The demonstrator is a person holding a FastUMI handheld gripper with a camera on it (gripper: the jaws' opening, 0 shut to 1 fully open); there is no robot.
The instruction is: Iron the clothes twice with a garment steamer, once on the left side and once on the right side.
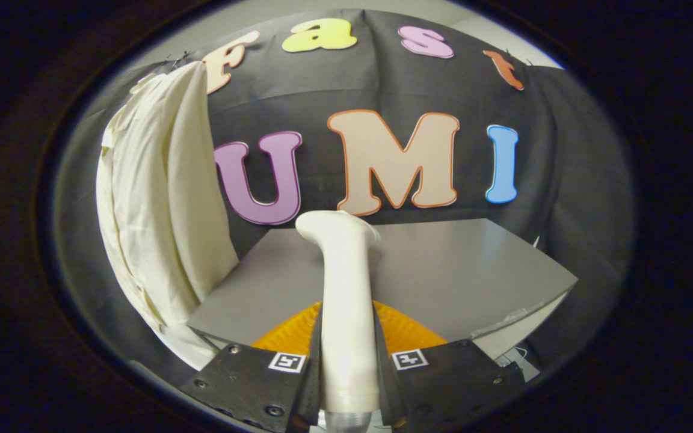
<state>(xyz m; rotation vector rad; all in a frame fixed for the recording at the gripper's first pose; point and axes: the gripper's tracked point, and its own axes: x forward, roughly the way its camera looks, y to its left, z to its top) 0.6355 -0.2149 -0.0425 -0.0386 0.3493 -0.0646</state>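
gripper (346,367): jaws closed snug on the steamer handle, one finger pressing each side; nothing else held.
garment steamer (344,288): cream, upright between the fingers, handle running from the jaws toward 12 o'clock, head bent over at the top just ahead of them.
steamer handling: rigid moulded plastic, smooth and likely a bit slippery; looks top-heavy, so it may twist in the grip. Best hold is the straight mid-handle, where the fingers are now.
clothes (160,204): pale cream garment hanging against the booth wall at about 10 o'clock from the steamer head, well apart from it; lower hem drops past the desk's near-left corner.
clothes handling: thin, soft, limp fabric with folds; will swing or bunch if pushed hard, so light strokes suit it.
desk (473,264): grey top, beyond the fingers, behind the steamer.
orange plate (406,334): ribbed, on the desk just behind the fingers at 12 o'clock, partly hidden.
task stage: judged as steamer in hand, not yet at the fabric; a move toward 10 o'clock is needed.
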